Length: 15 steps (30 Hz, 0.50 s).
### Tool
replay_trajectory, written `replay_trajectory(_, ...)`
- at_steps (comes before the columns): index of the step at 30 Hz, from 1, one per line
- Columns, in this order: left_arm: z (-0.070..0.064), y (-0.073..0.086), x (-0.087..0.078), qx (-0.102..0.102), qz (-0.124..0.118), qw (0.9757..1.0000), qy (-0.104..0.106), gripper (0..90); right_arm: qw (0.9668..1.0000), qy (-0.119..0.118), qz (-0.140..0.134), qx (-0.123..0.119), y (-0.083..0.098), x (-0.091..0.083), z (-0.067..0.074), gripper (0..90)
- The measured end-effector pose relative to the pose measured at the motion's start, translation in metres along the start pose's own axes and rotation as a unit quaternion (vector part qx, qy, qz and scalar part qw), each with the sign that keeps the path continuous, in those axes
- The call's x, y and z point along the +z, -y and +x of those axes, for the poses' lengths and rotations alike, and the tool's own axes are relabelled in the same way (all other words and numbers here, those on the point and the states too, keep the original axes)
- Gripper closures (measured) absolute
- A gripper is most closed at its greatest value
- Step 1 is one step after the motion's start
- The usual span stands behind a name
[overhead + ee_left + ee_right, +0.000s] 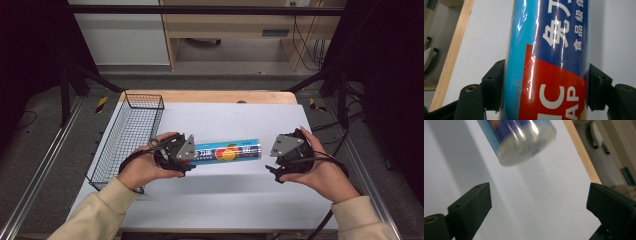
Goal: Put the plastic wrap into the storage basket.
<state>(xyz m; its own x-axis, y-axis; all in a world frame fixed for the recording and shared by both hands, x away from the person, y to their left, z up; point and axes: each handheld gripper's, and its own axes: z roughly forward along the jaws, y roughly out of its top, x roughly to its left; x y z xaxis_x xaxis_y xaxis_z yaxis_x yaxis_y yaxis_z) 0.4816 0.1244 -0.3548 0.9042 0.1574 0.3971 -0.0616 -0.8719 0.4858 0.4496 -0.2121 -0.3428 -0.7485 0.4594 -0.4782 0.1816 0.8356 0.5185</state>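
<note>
A blue roll of cling wrap (227, 152) with a red and orange label is held level over the white table cover (215, 200). My left gripper (186, 156) is shut on its left end; in the left gripper view both pads (495, 82) press the roll (549, 62) from either side. My right gripper (274, 161) is open just right of the roll's silver end, apart from it. In the right gripper view its jaws stand wide with nothing between them, and the blurred roll end (521, 140) hangs ahead.
A black wire basket (129, 137) stands along the left side of the table, close behind my left hand. The wooden table edge (210, 96) runs along the back. Metal frame rails (35, 175) flank the table.
</note>
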Motion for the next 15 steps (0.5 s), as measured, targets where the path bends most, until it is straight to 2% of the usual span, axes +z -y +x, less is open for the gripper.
replay_trajectory(1,0.001,0.001,-0.004,-0.010,-0.006,0.9999,-0.007,30.4,0.9988,0.027,0.005,0.041,0.007,0.008,0.000,7.1)
replay_trajectory(2,0.001,0.001,-0.004,-0.010,-0.006,0.9999,-0.007,30.4,0.9971,0.042,0.006,0.062,0.010,0.013,0.000,7.2)
replay_trajectory(3,0.002,0.001,-0.010,-0.020,-0.005,0.9997,-0.016,30.3,0.9945,0.062,0.007,0.084,0.012,0.018,0.001,7.2)
replay_trajectory(4,0.002,0.001,-0.010,-0.020,-0.005,0.9997,-0.016,30.4,0.9910,0.083,0.012,0.105,0.013,0.022,0.003,7.2)
replay_trajectory(5,0.003,0.001,-0.013,-0.024,-0.005,0.9995,-0.019,30.4,0.9910,0.083,0.012,0.105,0.013,0.022,0.003,7.2)
replay_trajectory(6,0.004,0.001,-0.015,-0.028,-0.008,0.9993,-0.024,30.4,0.9887,0.094,0.011,0.116,0.015,0.027,0.005,7.8)
replay_trajectory(7,0.004,0.002,-0.018,-0.036,-0.009,0.9989,-0.027,30.4,0.9853,0.110,0.010,0.131,0.015,0.031,0.007,8.0)
replay_trajectory(8,0.005,0.002,-0.020,-0.041,-0.010,0.9986,-0.032,30.5,0.9790,0.129,0.003,0.158,0.014,0.038,0.011,7.8)
replay_trajectory(9,0.007,0.003,-0.026,-0.053,-0.012,0.9978,-0.039,30.5,0.9763,0.135,0.003,0.169,0.014,0.041,0.012,7.8)
replay_trajectory(10,0.007,0.003,-0.026,-0.053,-0.012,0.9978,-0.039,30.5,0.9763,0.135,0.003,0.169,0.014,0.041,0.012,7.8)
replay_trajectory(11,0.008,0.004,-0.029,-0.056,-0.013,0.9974,-0.044,30.5,0.9697,0.154,-0.007,0.189,0.014,0.046,0.016,7.8)
replay_trajectory(13,0.011,0.003,-0.039,-0.066,-0.012,0.9964,-0.052,30.6,0.9615,0.175,-0.012,0.212,0.017,0.054,0.018,8.5)
replay_trajectory(14,0.011,0.003,-0.039,-0.066,-0.012,0.9964,-0.052,30.5,0.9615,0.175,-0.012,0.212,0.017,0.054,0.018,8.5)
replay_trajectory(15,0.012,0.003,-0.042,-0.069,-0.010,0.9960,-0.056,30.5,0.9572,0.184,-0.013,0.223,0.019,0.057,0.019,8.8)
